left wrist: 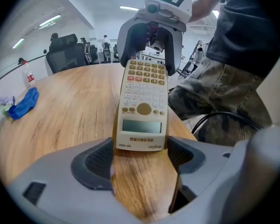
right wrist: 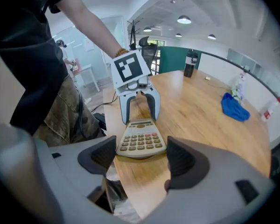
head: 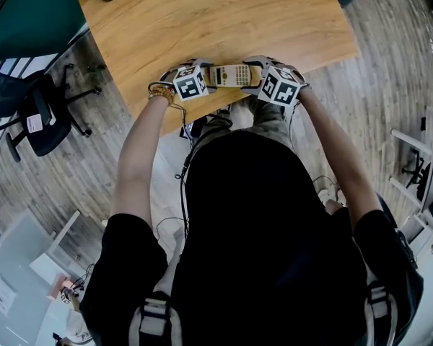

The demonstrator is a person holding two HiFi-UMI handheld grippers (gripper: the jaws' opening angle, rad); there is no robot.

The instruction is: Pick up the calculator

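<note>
Calculator (head: 229, 76) long axis L-R; display (left wrist: 142, 125) left

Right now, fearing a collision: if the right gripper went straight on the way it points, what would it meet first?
The calculator, clamped between its own jaws; beyond it on that line, likely the left gripper at the calculator's far end.

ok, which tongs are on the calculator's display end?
The left tongs: the calculator has its display end between them. The right tongs hold the keypad end.

Head view overhead, opposed gripper views sharing calculator (left wrist: 142, 107)
</note>
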